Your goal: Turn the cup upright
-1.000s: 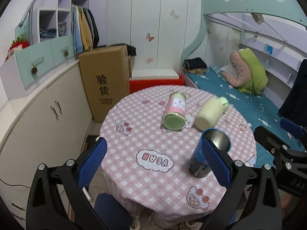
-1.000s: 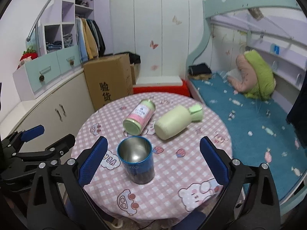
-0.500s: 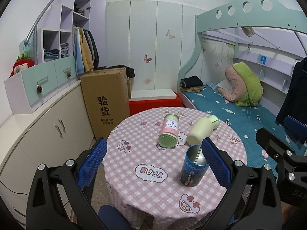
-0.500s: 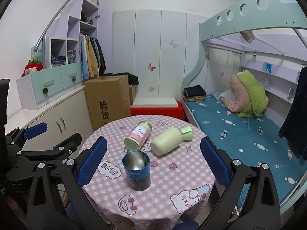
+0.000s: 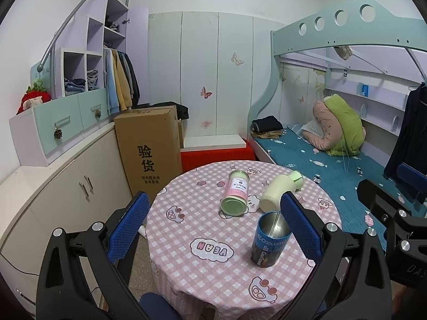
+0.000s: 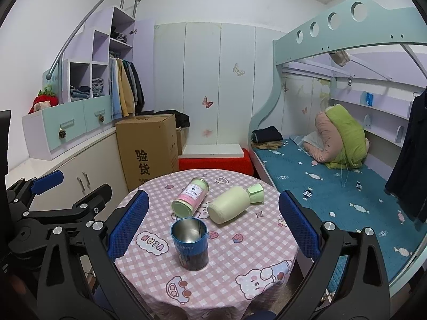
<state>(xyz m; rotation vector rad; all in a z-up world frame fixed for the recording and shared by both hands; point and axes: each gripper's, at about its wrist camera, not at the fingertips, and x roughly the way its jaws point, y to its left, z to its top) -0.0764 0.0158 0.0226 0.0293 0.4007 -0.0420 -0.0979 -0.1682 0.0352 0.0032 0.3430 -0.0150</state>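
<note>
Three containers are being seen on the round table (image 6: 267,242): one cup (image 6: 190,244) (image 5: 269,240), one jar (image 6: 190,198) (image 5: 235,193) and one bottle (image 6: 234,204) (image 5: 280,190). The cup is being shown standing upright, mouth up, near the table's front part, in front of the jar and bottle; it is a blue metal cylinder with a shiny bare inside, and white lettering is being carried on its wall, readable only in part as "COOLMIT" and "CooTower" in the left view. The jar is lying on its side, its pale green end facing the cameras, with a pink and white label whose print is too small to be read. The bottle, pale green with a greener cap, is also lying on its side, just beside the jar. "VEAN" is being read upside down on a cloud printed on the checked cloth (image 6: 149,269). One box (image 6: 149,146) is standing behind the table, marked 验货. The left gripper (image 5: 213,230) and right gripper (image 6: 213,228) are both being held with jaws wide, nothing between the pads, apart from the cup.
</note>
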